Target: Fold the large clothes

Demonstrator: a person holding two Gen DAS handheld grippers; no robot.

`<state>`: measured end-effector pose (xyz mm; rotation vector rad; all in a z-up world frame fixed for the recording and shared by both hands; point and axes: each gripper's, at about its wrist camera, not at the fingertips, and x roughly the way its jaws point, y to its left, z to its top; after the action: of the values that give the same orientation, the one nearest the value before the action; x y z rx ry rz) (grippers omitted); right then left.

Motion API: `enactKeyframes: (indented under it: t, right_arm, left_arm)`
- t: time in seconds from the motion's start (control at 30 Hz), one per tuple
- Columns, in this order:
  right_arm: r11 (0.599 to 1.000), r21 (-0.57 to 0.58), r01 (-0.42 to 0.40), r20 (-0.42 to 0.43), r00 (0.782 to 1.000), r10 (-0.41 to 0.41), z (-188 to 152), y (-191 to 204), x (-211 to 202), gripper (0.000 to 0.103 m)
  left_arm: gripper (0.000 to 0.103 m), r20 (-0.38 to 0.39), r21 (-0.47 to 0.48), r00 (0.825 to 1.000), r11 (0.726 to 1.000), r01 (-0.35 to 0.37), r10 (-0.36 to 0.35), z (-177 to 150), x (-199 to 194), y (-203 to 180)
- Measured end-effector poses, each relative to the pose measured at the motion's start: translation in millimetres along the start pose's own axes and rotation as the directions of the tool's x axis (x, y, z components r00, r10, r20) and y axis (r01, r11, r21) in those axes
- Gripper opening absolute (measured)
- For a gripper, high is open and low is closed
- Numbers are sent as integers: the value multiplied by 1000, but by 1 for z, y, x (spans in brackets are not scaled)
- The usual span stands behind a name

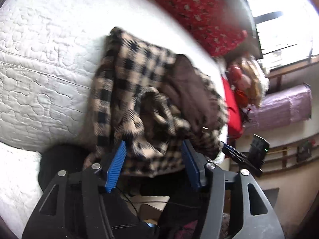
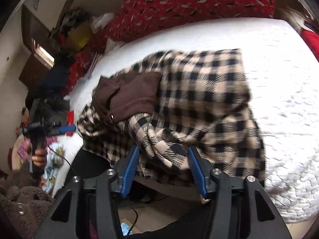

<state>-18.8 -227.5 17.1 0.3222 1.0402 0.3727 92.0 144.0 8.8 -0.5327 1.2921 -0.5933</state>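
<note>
A beige-and-black checked coat (image 1: 139,91) with brown lining (image 1: 185,83) lies bunched on a white quilted bed (image 1: 39,75), its edge hanging over the bed's side. My left gripper (image 1: 154,145) is open, its blue fingers on either side of the coat's hanging edge. In the right wrist view the same coat (image 2: 203,99) is spread wider, brown lining (image 2: 131,95) up at its left. My right gripper (image 2: 163,151) is open, jaws astride a bunched fold at the coat's near edge. The left gripper (image 2: 69,128) shows there too, at far left beside the bed.
A red patterned blanket (image 1: 199,10) lies along the bed's far side, also in the right wrist view (image 2: 189,4). A red cloth and clutter (image 1: 239,83) sit past the coat. Piled clothes and boxes (image 2: 75,45) stand at the bed's left. A brown fuzzy garment (image 2: 22,197) is near.
</note>
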Motion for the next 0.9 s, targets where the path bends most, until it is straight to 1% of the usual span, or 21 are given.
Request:
enactKeyframes:
  t: [0.1,0.13,0.17,0.2,0.23,0.27,0.3,0.33,0.37,0.4,0.43,0.47,0.5,0.57,0.6,0.63,0.7,0.77,0.8,0.87,0.9]
  right_arm:
    - [998,-28,49,-35,998,-50,3,6,20,55]
    - [998,-34,48,-36,998,-49,4,8,24,53]
    - [998,-50,47,-38,998,-49,4,10,25,48]
    - [996,-80,44,-42,998,-48,4,16,26,20]
    - [992,-121,21,-48,998,-27,5,23,25,9]
    - [988,-155,3,-39,999,-9,3,26,18,9]
    - [978,-209,-26,-31,999,20,0,35,10,9]
    - [968,-245,-45,-52,998,33,-2,41,9,15]
    - [958,-286,-38,-104,995,8,-6,46,11,16]
    - [949,-316,-1,-145,988,-47,-10,49,16,17]
    - [945,-327,21,-177,981,-84,-13,48,21,18]
    - [951,-310,21,-213,973,-91,-14,45,25,18]
    - [964,-266,2,-222,973,-63,-11,43,27,20]
    - [985,-166,-48,-178,984,18,0,36,22,38]
    - [992,-95,-80,-124,990,68,9,31,19,61]
    - [994,-40,-100,-74,993,97,17,26,18,73]
    - [989,52,-140,-23,990,142,30,14,26,73]
    - [978,149,-144,-11,989,147,44,5,43,72]
    - [975,169,-148,-3,989,150,47,1,45,72]
    - [967,181,-179,12,984,179,52,2,53,62]
    - [965,175,-194,15,981,195,53,6,55,56]
  left_arm:
    - [54,-21,-31,997,997,-70,69,9,23,6]
    - [52,-14,-28,997,997,-78,78,10,26,4]
    - [46,-5,-10,996,996,-85,85,11,28,-1]
    - [20,4,18,996,996,-84,84,10,27,-7]
    - [8,10,64,997,995,-81,80,9,25,-16]
    - [8,24,122,997,989,-82,80,5,20,-25]
    - [8,38,172,995,980,-98,93,2,15,-31]
    - [8,40,230,990,963,-143,137,-2,13,-37]
    - [8,33,252,985,952,-174,171,-4,13,-38]
    - [8,13,264,979,944,-198,201,-7,15,-36]
    - [8,-4,257,978,946,-198,206,-8,16,-33]
    - [8,-21,235,979,953,-191,201,-9,16,-27]
    - [8,-29,213,982,961,-176,186,-9,15,-23]
    - [10,-48,156,992,982,-110,119,-8,10,-14]
    - [13,-49,128,995,988,-83,90,-6,8,-10]
    - [19,-48,104,996,993,-63,69,-5,6,-5]
    - [25,-45,60,998,997,-46,49,2,5,-6]
    - [25,-40,31,999,999,-16,17,6,4,-6]
    - [25,-39,23,999,1000,-3,3,7,2,-7]
    - [34,-34,13,999,1000,16,-15,11,3,-9]
    - [42,-29,13,999,1000,16,-15,12,1,-9]
